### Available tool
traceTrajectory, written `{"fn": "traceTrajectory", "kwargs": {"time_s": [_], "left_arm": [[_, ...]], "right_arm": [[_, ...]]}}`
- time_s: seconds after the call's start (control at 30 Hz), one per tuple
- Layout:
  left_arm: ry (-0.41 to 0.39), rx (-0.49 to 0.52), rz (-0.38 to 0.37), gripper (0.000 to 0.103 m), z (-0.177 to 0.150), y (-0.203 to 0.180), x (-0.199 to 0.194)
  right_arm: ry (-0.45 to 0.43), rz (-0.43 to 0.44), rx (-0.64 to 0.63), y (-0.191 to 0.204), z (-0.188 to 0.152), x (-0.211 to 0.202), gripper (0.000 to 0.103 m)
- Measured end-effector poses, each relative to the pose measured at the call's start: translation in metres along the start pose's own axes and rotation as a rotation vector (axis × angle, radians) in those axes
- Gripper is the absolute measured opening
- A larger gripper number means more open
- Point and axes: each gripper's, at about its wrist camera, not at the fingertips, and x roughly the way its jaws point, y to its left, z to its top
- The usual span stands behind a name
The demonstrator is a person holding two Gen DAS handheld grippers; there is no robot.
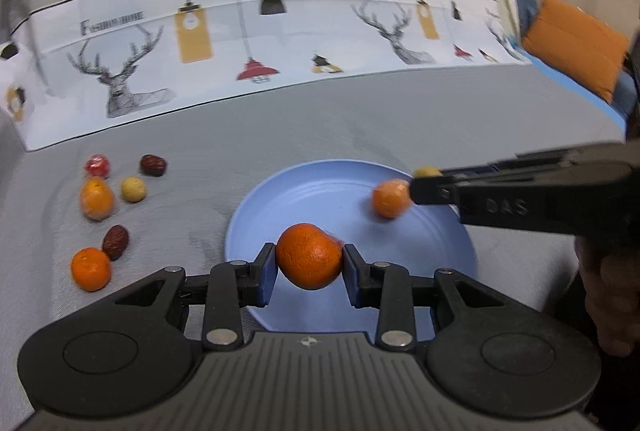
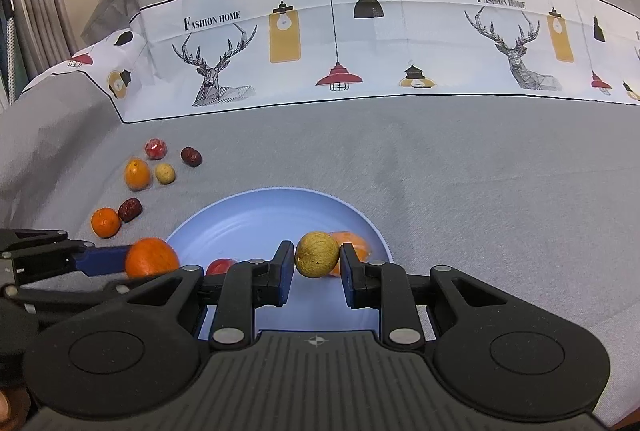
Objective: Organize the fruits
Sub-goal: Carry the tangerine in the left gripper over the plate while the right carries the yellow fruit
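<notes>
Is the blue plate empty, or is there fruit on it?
Not empty. The blue plate has an orange and a small red fruit on it.

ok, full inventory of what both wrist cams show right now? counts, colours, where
round blue plate: 1, light blue, on the grey cloth
orange citrus on plate: 1, far right part
small red fruit on plate: 1, near edge, partly hidden
loose orange citrus fruits: 2, cloth left of plate
dark red dates: 2, same group
tan round fruit: 1, same group
red shiny fruit: 1, far end of group
printed deer-and-lamp cloth band: 1, white, behind
orange cushion: 1, far right
left tool: shut on a deep orange citrus, over plate
right tool: shut on a yellow-green round fruit, over plate
</notes>
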Motion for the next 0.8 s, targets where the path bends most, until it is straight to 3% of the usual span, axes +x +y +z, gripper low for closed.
{"fn": "traceTrajectory", "kwargs": {"time_s": [0.13,0.8], "left_arm": [[0.002,0.04,-0.003,0.038,-0.004,-0.0079,0.0017],[0.022,0.032,-0.005,0.038,-0.0038,-0.005,0.008]], "right_arm": [[0.003,-0.002,-0.007,0.0008,-0.0001,0.0009,0.026],[0.013,-0.003,-0.034,0.0054,-0.0012,0.0043,0.026]]}}
